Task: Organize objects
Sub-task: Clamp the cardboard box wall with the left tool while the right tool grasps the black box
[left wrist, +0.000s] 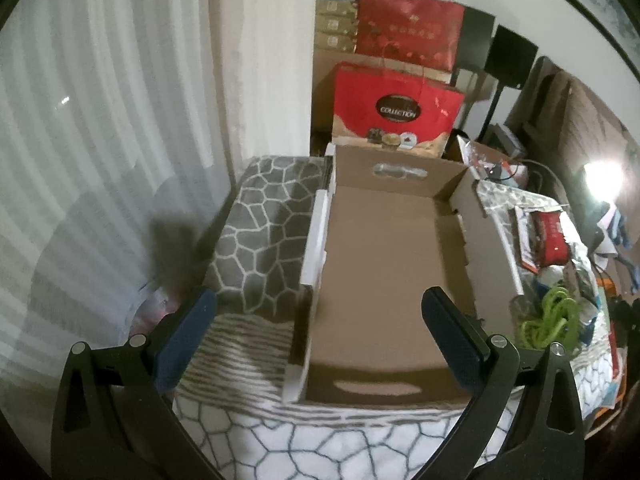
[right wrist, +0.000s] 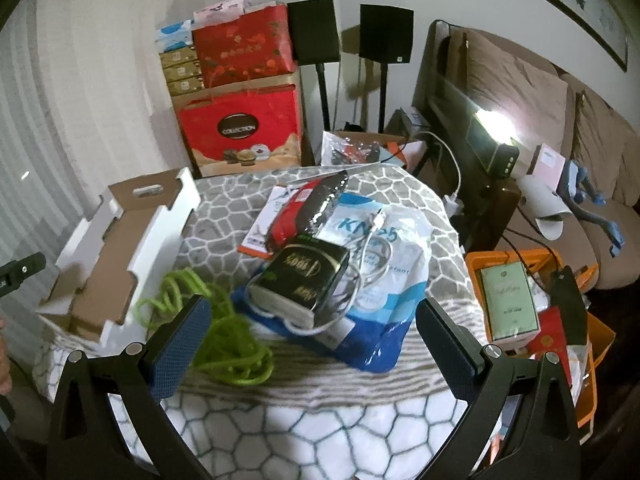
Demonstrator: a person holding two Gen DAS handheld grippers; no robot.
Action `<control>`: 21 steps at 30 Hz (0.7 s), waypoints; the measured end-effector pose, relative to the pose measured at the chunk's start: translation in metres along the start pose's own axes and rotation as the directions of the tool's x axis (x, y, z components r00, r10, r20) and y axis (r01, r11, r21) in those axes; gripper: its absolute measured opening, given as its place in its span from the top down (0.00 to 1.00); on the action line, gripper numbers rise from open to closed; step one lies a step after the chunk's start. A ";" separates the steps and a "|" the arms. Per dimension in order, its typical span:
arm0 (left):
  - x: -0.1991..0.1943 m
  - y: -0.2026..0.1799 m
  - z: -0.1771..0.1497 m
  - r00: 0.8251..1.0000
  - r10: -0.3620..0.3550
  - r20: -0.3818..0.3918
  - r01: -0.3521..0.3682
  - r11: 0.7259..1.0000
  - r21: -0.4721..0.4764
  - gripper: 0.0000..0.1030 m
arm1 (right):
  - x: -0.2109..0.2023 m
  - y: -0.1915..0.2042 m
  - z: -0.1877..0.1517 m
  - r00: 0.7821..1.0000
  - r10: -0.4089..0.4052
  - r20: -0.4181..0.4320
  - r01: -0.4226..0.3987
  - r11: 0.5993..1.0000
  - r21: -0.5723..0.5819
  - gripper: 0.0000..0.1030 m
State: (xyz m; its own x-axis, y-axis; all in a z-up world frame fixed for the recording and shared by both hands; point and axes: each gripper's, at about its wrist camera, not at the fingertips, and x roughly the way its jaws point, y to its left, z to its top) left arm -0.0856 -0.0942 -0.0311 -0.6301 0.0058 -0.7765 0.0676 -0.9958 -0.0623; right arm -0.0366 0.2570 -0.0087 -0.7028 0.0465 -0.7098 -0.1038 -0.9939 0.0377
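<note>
Left gripper (left wrist: 316, 336) hangs spread over the empty box (left wrist: 384, 264); right gripper (right wrist: 312, 344) spread near the green cord (right wrist: 228, 340) at nine o'clock of the tin (right wrist: 304, 276).

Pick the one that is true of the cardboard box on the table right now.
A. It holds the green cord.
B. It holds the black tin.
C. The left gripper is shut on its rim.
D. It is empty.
D: the box shows only bare cardboard floor, while the green cord and black tin lie on the table beside it.
</note>
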 end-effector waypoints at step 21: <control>0.068 0.005 -0.001 0.986 -0.005 -0.164 0.008 1.000 0.017 0.69 | 0.070 -0.025 0.034 0.988 0.044 -0.149 -0.034 0.997 0.070 0.00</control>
State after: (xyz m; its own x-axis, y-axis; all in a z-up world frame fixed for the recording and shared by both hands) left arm -0.1273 -0.0984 -0.0849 -0.4949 0.0262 -0.8685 0.0492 -0.9971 -0.0581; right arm -0.1069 0.2889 -0.0360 -0.5940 -0.0125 -0.8044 -0.1288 -0.9855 0.1104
